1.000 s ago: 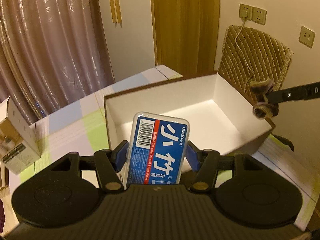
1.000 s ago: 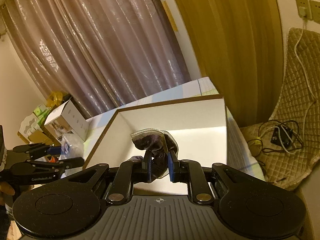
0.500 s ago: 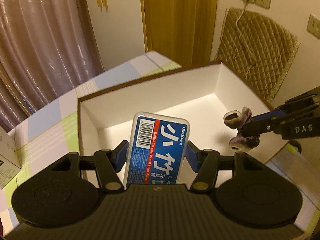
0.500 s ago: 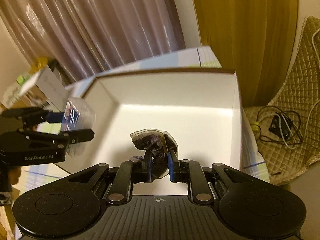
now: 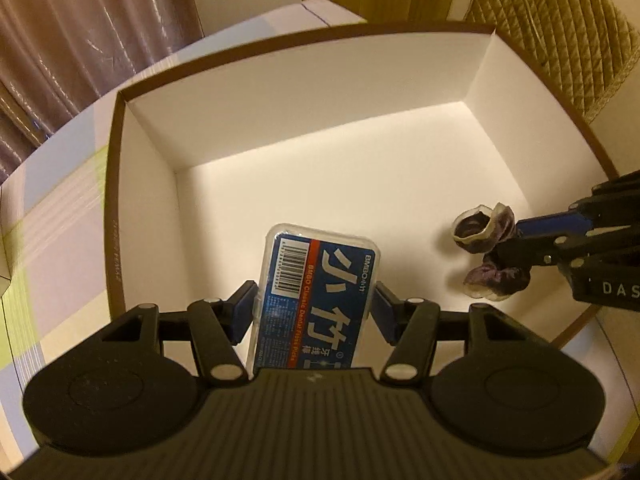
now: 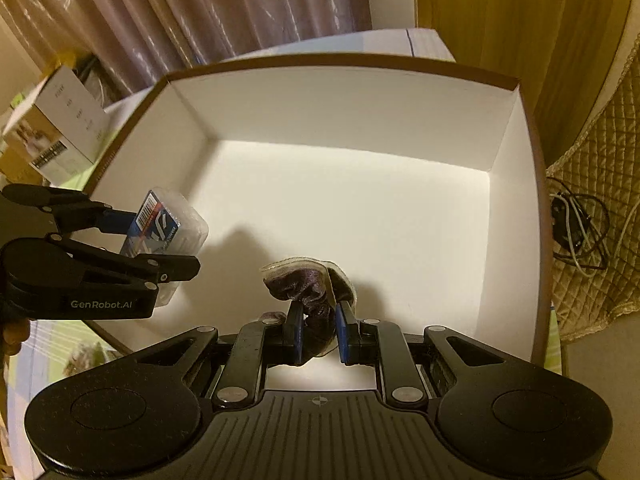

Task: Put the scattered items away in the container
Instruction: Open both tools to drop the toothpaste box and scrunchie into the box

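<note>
Left gripper (image 5: 316, 310) is clamped on the floss pick box (image 5: 316, 300), blue pads pressing its two long sides; the box's long axis runs along the fingers, barcode end pointing away from the camera and down toward the container floor, printed face up toward the lens. From the right wrist view the same floss pick box (image 6: 166, 236) sits over the left near part of the container, held above the floor, not resting on it as far as I can tell. Right gripper (image 6: 318, 334) is pinched tight on the purple scrunchie (image 6: 310, 292), the fabric bunched between the pads, its looped end sticking forward past the fingertips; in the left view the scrunchie (image 5: 486, 240) hangs over the container's right side, near the right wall. Container (image 5: 360, 92) is a white-lined box with a brown rim, interior floor bare under both items. It stands on a checked tablecloth (image 5: 60, 216). Beyond, a small white carton (image 6: 60, 124) stands left of the container, curtain (image 6: 200, 8) behind, quilted pad (image 6: 600, 200) with cables at right. Versus a second ago: both grippers have dropped and tilted downward, now over the container's interior instead of short of its near rim; both grips unchanged.
</note>
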`<state>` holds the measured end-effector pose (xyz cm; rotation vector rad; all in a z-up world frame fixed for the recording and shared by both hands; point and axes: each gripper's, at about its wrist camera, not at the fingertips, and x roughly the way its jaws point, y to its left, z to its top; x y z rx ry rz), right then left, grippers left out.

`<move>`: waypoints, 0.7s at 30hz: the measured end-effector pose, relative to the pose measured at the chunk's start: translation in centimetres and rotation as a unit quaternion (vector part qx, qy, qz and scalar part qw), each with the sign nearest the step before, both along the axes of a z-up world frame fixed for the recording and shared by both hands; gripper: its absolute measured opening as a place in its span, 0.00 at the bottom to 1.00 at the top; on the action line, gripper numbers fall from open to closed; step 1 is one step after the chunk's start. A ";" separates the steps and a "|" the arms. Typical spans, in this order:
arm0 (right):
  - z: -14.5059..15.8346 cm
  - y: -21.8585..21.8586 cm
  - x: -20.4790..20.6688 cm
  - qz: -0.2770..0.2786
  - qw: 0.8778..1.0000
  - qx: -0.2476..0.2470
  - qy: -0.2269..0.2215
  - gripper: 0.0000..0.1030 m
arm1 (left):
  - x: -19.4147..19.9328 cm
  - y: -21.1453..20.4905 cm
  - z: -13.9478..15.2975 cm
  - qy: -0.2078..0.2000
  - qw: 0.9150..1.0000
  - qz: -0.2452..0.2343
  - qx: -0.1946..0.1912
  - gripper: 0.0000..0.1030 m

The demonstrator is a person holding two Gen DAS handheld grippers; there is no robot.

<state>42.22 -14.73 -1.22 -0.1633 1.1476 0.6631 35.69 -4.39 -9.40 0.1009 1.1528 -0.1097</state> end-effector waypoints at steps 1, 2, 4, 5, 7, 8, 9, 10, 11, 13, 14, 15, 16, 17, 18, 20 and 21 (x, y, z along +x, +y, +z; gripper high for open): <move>-0.1 0.1 0.1 0.001 1.000 -0.002 0.001 0.19 | 0.1 0.0 -0.1 0.003 1.000 0.000 -0.001 0.55; -0.2 0.2 0.1 0.001 1.000 -0.003 0.002 0.19 | 0.1 0.0 -0.2 0.006 1.000 0.001 -0.002 0.55; -0.2 0.3 0.3 0.003 1.000 -0.003 0.005 0.19 | 0.3 0.0 -0.4 0.010 1.000 0.002 -0.002 0.55; -0.3 0.4 0.3 0.003 1.000 -0.004 0.006 0.19 | 0.3 0.0 -0.5 0.012 1.000 0.001 -0.002 0.55; -0.5 0.6 0.5 0.004 1.000 -0.006 0.007 0.19 | 0.4 -0.1 -0.5 0.017 1.000 0.003 -0.002 0.55; -0.5 0.6 0.5 0.004 1.000 -0.007 0.007 0.19 | 0.4 0.0 -0.6 0.020 1.000 0.006 -0.004 0.55; -0.5 0.7 0.6 0.002 1.000 -0.009 0.007 0.19 | 0.4 0.1 -0.7 0.025 1.000 0.008 -0.008 0.55; -0.6 0.8 0.7 0.002 1.000 -0.011 0.006 0.19 | 0.4 0.3 -0.8 0.027 0.999 0.011 -0.013 0.54; -0.6 0.8 0.7 0.002 1.000 -0.013 0.006 0.19 | 0.4 0.4 -0.8 0.027 0.999 0.013 -0.017 0.54; -0.7 0.9 0.8 0.003 1.000 -0.016 0.008 0.19 | 0.5 0.3 -0.7 0.026 0.999 0.013 -0.015 0.55; -0.7 0.9 0.9 0.005 1.000 -0.016 0.012 0.19 | 0.6 0.2 -0.6 0.024 1.000 0.012 -0.012 0.56; -0.8 1.0 0.8 0.006 1.000 -0.016 0.015 0.19 | 0.6 0.1 -0.5 0.023 1.000 0.012 -0.011 0.57; -0.8 1.0 0.8 0.006 1.000 -0.019 0.016 0.19 | 0.6 0.1 -0.4 0.021 1.000 0.013 -0.012 0.59; -0.8 1.1 0.8 0.008 1.000 -0.022 0.016 0.19 | 0.6 0.1 -0.4 0.020 1.000 0.014 -0.014 0.62; -0.8 1.1 0.7 0.010 1.000 -0.022 0.017 0.19 | 0.6 0.0 -0.3 0.019 1.000 0.015 -0.014 0.62; -0.8 1.0 0.7 0.010 1.000 -0.020 0.021 0.19 | 0.5 0.0 -0.2 0.017 1.000 0.017 -0.013 0.62; -0.9 1.0 0.6 0.011 0.999 -0.019 0.023 0.19 | 0.4 0.0 -0.1 0.015 1.000 0.017 -0.012 0.62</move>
